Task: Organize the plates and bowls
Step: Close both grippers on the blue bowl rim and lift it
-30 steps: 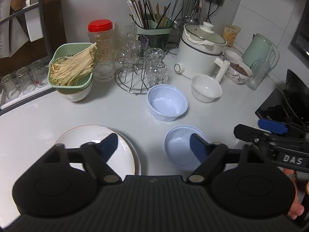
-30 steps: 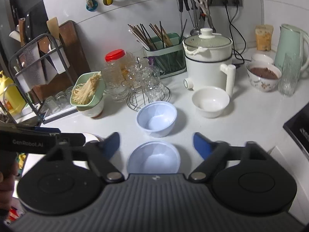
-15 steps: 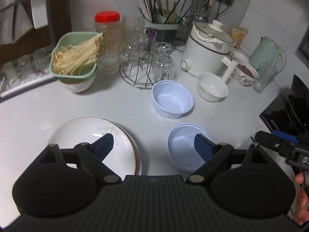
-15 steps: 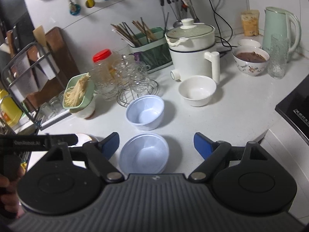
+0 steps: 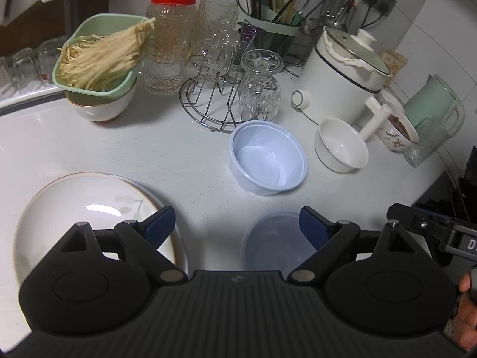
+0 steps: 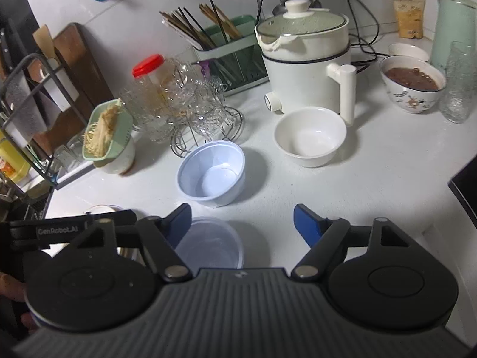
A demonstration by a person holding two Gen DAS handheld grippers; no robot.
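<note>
A white plate (image 5: pixel 80 205) lies on the counter at the front left, under my left gripper's left finger. A near pale blue bowl (image 5: pixel 271 244) sits by its right finger; it also shows in the right wrist view (image 6: pixel 211 244). A far pale blue bowl (image 5: pixel 268 156) (image 6: pixel 213 173) stands behind it, and a white bowl (image 5: pixel 341 146) (image 6: pixel 310 135) to its right. My left gripper (image 5: pixel 237 223) is open and empty above the counter. My right gripper (image 6: pixel 241 219) is open and empty, just right of the near bowl.
At the back stand a white electric pot (image 6: pixel 307 62), a wire rack of glasses (image 5: pixel 232 89), a red-lidded jar (image 5: pixel 170 41), a green basket of noodles on a bowl (image 5: pixel 101 62), a patterned bowl of food (image 6: pixel 413 82) and a green kettle (image 6: pixel 454 29). A stove edge (image 6: pixel 465 185) is right.
Both grippers have moved forward and lower toward the counter, so the bowls and plate look larger and nearer. Both stay open. Nothing on the counter has moved.
</note>
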